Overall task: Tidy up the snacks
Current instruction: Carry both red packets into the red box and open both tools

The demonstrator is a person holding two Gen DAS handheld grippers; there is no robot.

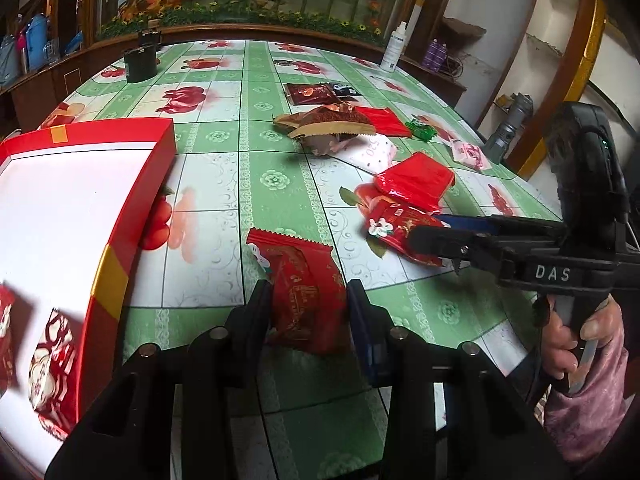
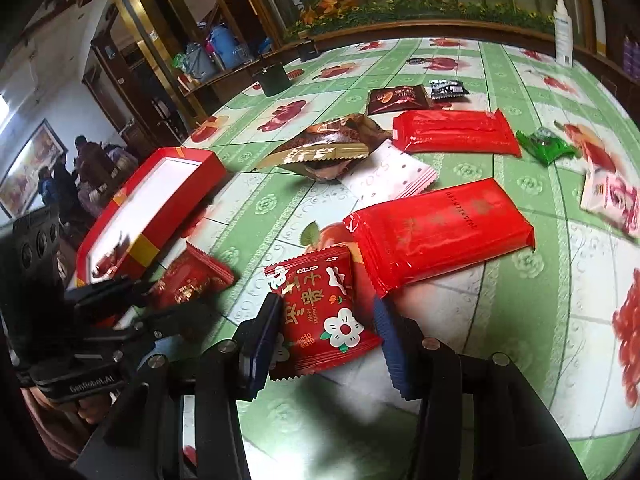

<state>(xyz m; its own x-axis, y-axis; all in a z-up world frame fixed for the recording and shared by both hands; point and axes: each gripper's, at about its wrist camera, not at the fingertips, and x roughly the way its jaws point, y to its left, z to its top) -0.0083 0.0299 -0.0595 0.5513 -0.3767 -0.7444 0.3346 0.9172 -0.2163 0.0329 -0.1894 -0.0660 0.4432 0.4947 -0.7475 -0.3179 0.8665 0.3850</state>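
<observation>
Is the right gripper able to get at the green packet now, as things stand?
Probably not at once. The right gripper has a small red flower packet between its jaws. The green packet lies uncovered further away, beyond the large red packet.

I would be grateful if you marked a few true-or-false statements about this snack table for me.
1. The red box already holds packets. True.
2. The left gripper is empty. False: its jaws are shut on a red packet.
3. A white spray bottle stands upright at the table's far edge. True.
4. The green packet lies inside the red box. False: it lies on the table, out among the loose snacks.
5. The flower packet sits between the right gripper's jaws. True.
</observation>
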